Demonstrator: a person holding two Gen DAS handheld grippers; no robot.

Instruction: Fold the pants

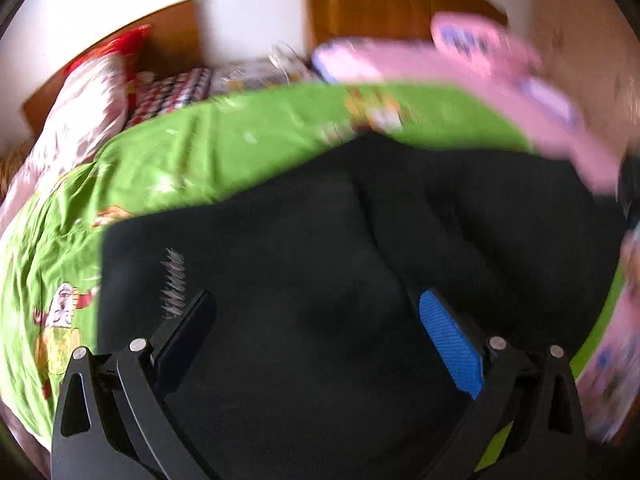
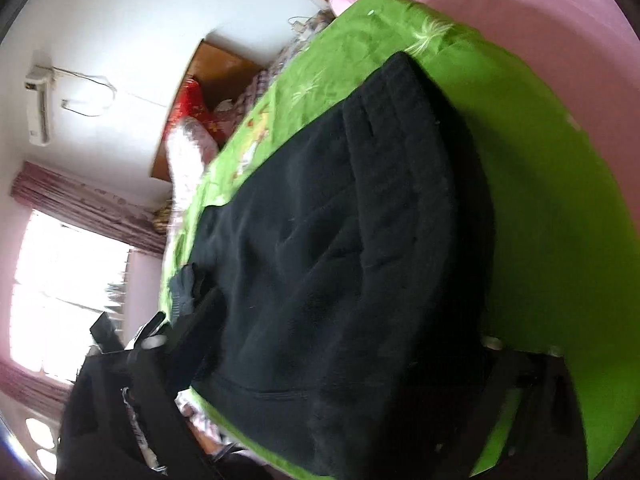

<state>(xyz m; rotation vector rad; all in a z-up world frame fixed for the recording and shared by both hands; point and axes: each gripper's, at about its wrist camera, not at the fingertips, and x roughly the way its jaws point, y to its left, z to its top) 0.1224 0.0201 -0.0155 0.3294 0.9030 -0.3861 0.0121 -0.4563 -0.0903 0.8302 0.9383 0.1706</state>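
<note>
Black fleece pants [image 1: 320,232] lie folded on a green cartoon-print bedsheet [image 1: 208,148]. In the blurred left wrist view my left gripper [image 1: 316,296] hovers over their near part. It is open, with the blue pad [image 1: 452,344] on the right finger and nothing pinched. In the right wrist view the pants [image 2: 340,240] stretch away along the sheet [image 2: 540,184]. My right gripper [image 2: 348,320] straddles their near end, with thick fabric filling the gap. Its left finger [image 2: 192,316] lies against the cloth and its right finger is mostly hidden. I cannot make out whether the pads press.
A person's pink sleeve [image 1: 500,72] sweeps across the upper right of the left wrist view. Pillows [image 1: 92,96] and a wooden headboard [image 1: 172,28] sit at the bed's far end. A pink quilt [image 2: 520,12] borders the sheet. A window [image 2: 68,280] and an air conditioner [image 2: 38,108] are on the walls.
</note>
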